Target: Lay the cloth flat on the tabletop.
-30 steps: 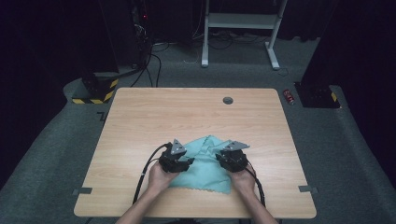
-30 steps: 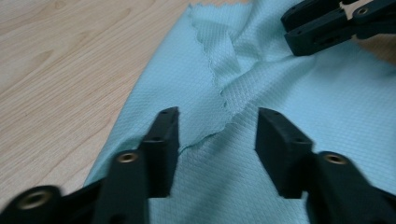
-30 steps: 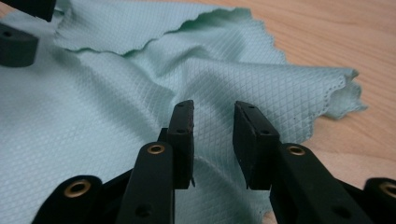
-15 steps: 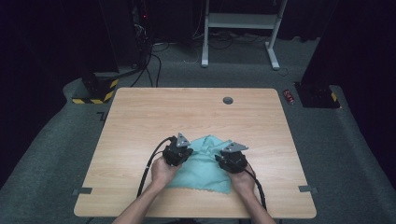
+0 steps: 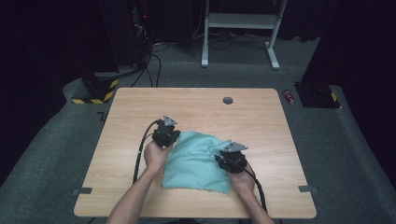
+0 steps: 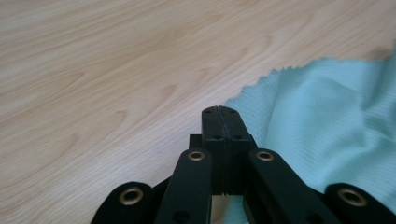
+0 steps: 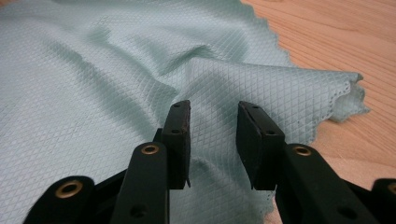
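Note:
A teal cloth (image 5: 196, 158) lies rumpled on the front middle of the wooden table (image 5: 140, 112). My left gripper (image 5: 173, 139) is at the cloth's far left corner. In the left gripper view its jaws (image 6: 219, 112) are pressed together, and the scalloped edge of the cloth (image 6: 327, 121) runs in under them from the right. My right gripper (image 5: 222, 161) is over the cloth's right side. Its jaws (image 7: 213, 116) stand apart astride a raised fold of the cloth (image 7: 93, 70) and have just been opening. The pads (image 7: 180, 130) do not press on the fold.
A round grey grommet (image 5: 228, 100) sits in the table's far side. On the carpet beyond lie a red can (image 5: 290, 96), a yellow-black striped base (image 5: 95, 88) and white frame legs (image 5: 238, 28). Bare wood surrounds the cloth.
My left gripper has moved up and to the far left, and the cloth's left corner has followed it, stretching that edge out. The right hand has stayed where it was.

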The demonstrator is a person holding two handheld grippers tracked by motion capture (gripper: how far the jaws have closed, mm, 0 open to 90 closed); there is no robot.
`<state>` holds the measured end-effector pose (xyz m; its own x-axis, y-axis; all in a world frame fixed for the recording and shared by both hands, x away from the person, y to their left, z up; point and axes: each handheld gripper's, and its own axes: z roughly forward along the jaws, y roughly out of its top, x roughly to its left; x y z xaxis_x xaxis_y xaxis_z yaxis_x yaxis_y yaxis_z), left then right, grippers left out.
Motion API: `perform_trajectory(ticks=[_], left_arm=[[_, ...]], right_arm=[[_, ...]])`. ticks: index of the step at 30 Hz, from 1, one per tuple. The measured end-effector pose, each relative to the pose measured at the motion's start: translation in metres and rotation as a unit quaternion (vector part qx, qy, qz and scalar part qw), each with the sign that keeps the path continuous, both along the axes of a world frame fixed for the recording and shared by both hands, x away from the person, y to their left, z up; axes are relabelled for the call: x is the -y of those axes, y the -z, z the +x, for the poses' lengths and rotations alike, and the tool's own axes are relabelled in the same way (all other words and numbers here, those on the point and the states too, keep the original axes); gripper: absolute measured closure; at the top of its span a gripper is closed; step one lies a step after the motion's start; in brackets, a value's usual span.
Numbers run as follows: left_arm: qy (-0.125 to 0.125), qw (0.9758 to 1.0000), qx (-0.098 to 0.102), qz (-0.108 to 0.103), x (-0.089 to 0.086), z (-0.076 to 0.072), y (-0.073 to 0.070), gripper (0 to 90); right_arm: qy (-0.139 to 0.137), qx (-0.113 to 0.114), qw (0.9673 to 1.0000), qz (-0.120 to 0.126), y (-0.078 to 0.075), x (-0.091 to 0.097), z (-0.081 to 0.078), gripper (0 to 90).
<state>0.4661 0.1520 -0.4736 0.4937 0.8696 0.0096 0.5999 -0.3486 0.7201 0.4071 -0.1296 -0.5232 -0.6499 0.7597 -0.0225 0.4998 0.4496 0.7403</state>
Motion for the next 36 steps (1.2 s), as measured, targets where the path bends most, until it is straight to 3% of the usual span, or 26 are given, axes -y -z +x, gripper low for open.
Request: perform_trajectory(ticks=[10,12,16,18,20,25,28,30,33,36], left_arm=[[-0.034,0.9989,-0.016,0.027,-0.008,0.026,0.008,90.0],[-0.047,0.9985,-0.016,0.022,-0.012,0.03,0.009,90.0],[-0.064,0.9967,-0.035,0.036,-0.019,0.035,0.02,90.0],[-0.068,0.9965,-0.035,0.032,-0.021,0.034,0.025,90.0],[-0.07,0.9967,-0.031,0.028,-0.021,0.032,0.026,88.5],[-0.055,0.9983,-0.019,0.008,-0.022,0.016,0.022,66.3],[-0.04,0.9991,-0.014,0.007,-0.02,0.002,0.023,55.4],[-0.025,0.9995,-0.011,0.017,-0.019,-0.011,0.025,52.4],[-0.015,0.9998,-0.003,0.014,-0.019,-0.025,0.03,50.0],[-0.009,0.9996,-0.003,0.027,-0.02,-0.032,0.037,49.7]], right_arm=[[0.001,0.0,1.0,0.0,0.0,0.0,0.0,64.7],[0.002,0.0,1.0,0.0,0.0,0.0,0.0,64.4],[0.002,0.0,1.0,0.0,0.0,0.0,0.0,64.1],[0.002,0.0,1.0,-0.001,0.0,0.0,0.0,63.9],[0.002,0.0,1.0,-0.001,0.0,0.0,0.0,64.0],[0.003,0.001,1.0,-0.001,0.0,0.0,0.0,63.9],[0.002,0.001,1.0,-0.001,0.0,0.0,0.0,63.9],[0.003,0.0,1.0,-0.001,0.0,0.0,0.0,63.9],[-0.001,-0.002,1.0,0.001,0.0,0.0,0.001,62.1],[-0.007,-0.004,1.0,0.003,0.0,0.0,0.002,58.6]])
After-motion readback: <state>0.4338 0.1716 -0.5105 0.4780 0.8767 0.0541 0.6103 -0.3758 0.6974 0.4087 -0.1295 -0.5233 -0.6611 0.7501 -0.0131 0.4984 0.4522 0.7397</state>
